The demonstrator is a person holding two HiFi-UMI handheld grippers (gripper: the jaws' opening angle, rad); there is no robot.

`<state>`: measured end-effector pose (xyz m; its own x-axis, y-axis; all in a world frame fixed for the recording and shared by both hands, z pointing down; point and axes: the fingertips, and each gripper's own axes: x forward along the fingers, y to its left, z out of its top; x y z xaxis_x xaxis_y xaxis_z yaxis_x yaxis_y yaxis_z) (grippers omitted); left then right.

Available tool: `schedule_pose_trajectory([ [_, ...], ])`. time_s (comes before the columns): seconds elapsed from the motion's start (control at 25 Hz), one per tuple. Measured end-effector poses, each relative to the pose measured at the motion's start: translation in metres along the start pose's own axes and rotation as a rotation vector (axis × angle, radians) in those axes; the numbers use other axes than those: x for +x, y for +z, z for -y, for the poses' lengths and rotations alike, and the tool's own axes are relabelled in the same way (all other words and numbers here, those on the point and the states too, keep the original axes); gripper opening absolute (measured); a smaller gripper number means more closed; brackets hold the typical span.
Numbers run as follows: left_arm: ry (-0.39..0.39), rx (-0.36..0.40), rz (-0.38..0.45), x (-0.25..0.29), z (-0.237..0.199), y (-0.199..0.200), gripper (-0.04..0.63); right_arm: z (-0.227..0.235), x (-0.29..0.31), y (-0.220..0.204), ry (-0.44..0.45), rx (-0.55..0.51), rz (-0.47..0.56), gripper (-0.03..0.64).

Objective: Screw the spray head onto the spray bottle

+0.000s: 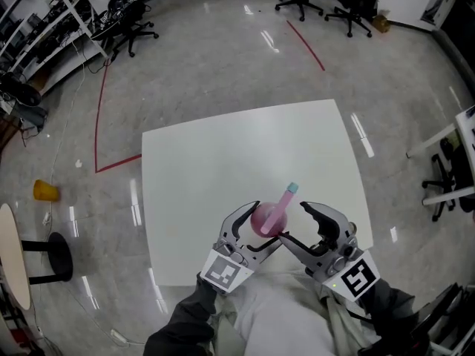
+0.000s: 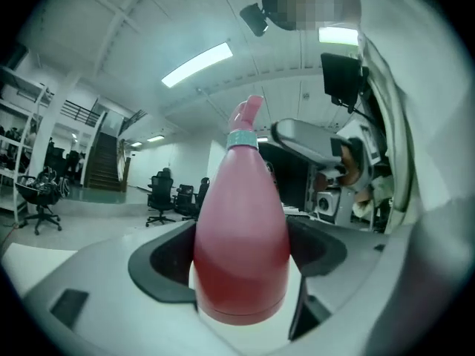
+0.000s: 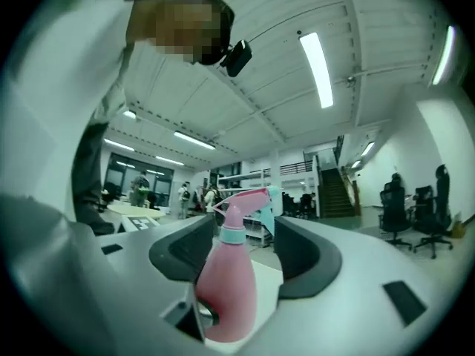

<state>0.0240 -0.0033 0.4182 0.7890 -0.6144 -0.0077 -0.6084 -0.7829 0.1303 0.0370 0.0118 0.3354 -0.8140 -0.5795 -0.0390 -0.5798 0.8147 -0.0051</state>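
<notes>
Here we are at the 6 o'clock edge of the white table point(image 1: 223, 162), both tools crowded round one pink spray bottle point(image 1: 261, 219). The left gripper point(image 1: 266, 222) comes in from 7 o'clock, and in the left gripper view it's clamped tight. The bottle's fat body point(image 2: 241, 243) fills the space between the two dark pads, pressed on both sides and carried clear of the tabletop.

The spray head point(image 1: 286, 199) sits on top of the neck, pink with a teal collar, tipped away toward 1 o'clock in the head view. How far down the thread it's turned, I cannot tell.

Now the right gripper point(image 1: 292, 221), reaching in from 5 o'clock. In the right gripper view its jaws stand well apart. The bottle point(image 3: 226, 288) is between them, close against the pad at 9 o'clock, with a clear gap to the pad at 3 o'clock. So no squeeze there, nothing held. The spray head point(image 3: 241, 202) rises above those pads, its nozzle pointing to 3 o'clock.

Off the table at 9 o'clock, a yellow cup point(image 1: 44, 190) lies on the floor.
</notes>
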Motion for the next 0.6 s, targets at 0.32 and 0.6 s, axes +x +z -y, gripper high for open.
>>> schedule_pose_trajectory([
  [0.32,-0.264,0.095,-0.109,-0.014,0.026,-0.017,0.393,-0.002,0.001,-0.004,0.329,-0.068,-0.104,0.321],
  [0.6,-0.289,0.104,-0.117,-0.015,0.036,-0.023,0.393,-0.023,0.007,-0.009,0.442,-0.088,-0.146,0.26],
])
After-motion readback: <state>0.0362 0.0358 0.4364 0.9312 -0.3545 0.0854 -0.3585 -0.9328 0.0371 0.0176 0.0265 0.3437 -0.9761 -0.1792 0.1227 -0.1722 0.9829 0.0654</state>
